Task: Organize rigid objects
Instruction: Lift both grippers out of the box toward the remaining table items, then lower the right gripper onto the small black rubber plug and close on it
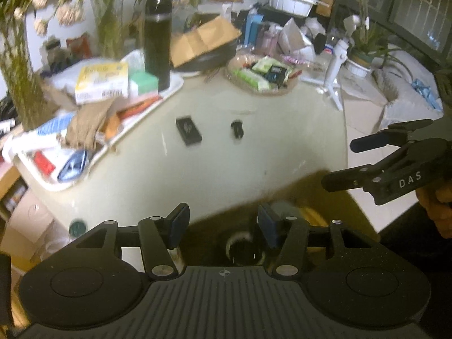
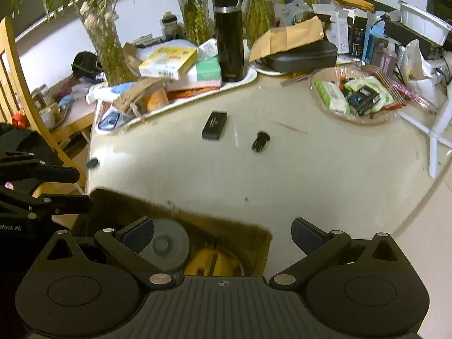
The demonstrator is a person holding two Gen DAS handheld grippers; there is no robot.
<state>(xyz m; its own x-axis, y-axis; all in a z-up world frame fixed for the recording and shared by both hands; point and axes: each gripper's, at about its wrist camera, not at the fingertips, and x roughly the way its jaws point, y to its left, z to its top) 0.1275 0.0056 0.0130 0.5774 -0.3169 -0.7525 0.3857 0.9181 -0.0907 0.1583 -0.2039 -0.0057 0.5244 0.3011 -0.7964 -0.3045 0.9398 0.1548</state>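
Small flat black box point(image 2: 214, 125) lies on the cream table point(image 2: 310, 175), centre of the right wrist view; a small black plug-like part point(image 2: 260, 140) sits just right of it, apart. An open brown box point(image 2: 254, 236) at lower frame holds a grey disc point(image 2: 166, 247) and something yellow point(image 2: 212, 262). Left gripper point(image 1: 223, 224): jaws partly open, nothing between them. Right gripper point(image 2: 223, 233): jaws wide apart, empty. Cluttered tray point(image 2: 248, 77) with black flask point(image 2: 228, 35) at upper centre.

Matte black left gripper point(image 1: 223, 227) and right gripper point(image 2: 223, 234): ribbed central housings, round side discs, silver pivot screws and dark blue pads point(image 1: 178, 223). White "DAS" lettering marks the right gripper at 3 o'clock.
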